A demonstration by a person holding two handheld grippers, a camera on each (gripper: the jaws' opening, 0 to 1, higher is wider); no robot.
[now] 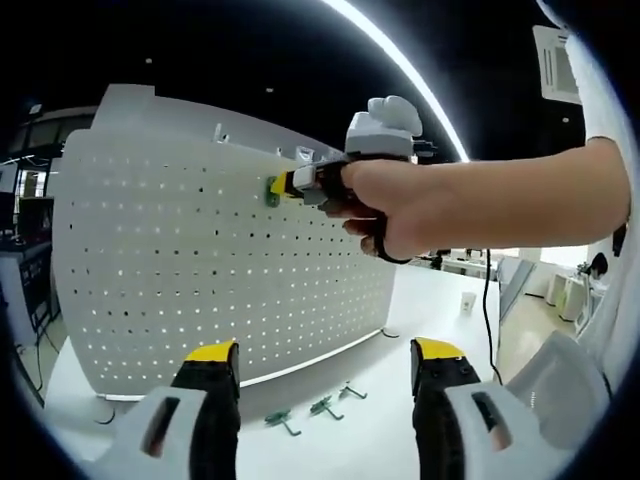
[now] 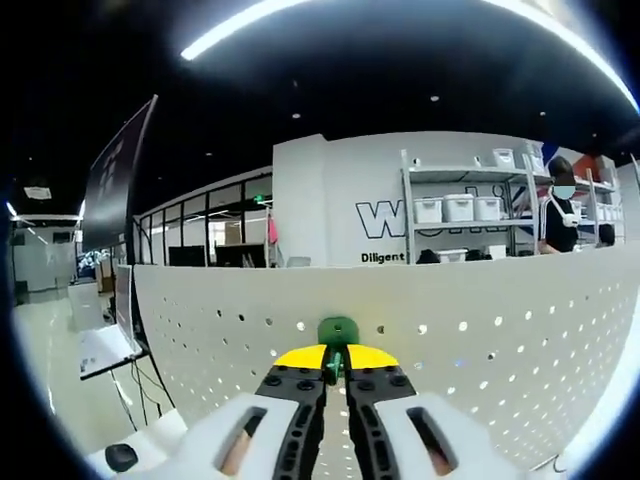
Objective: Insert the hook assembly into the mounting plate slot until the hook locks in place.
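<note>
Right claw (image 2: 337,368) pinches green plastic hook (image 2: 338,331) against white perforated pegboard (image 2: 480,340); left claw (image 1: 325,365) spread. Tilting risks jamming hook at twelve o'clock.

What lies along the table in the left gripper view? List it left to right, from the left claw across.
Left claw yellow tip → three green hooks lying on the table: first, second, third → the claw's other yellow tip → small cup far back.
</note>
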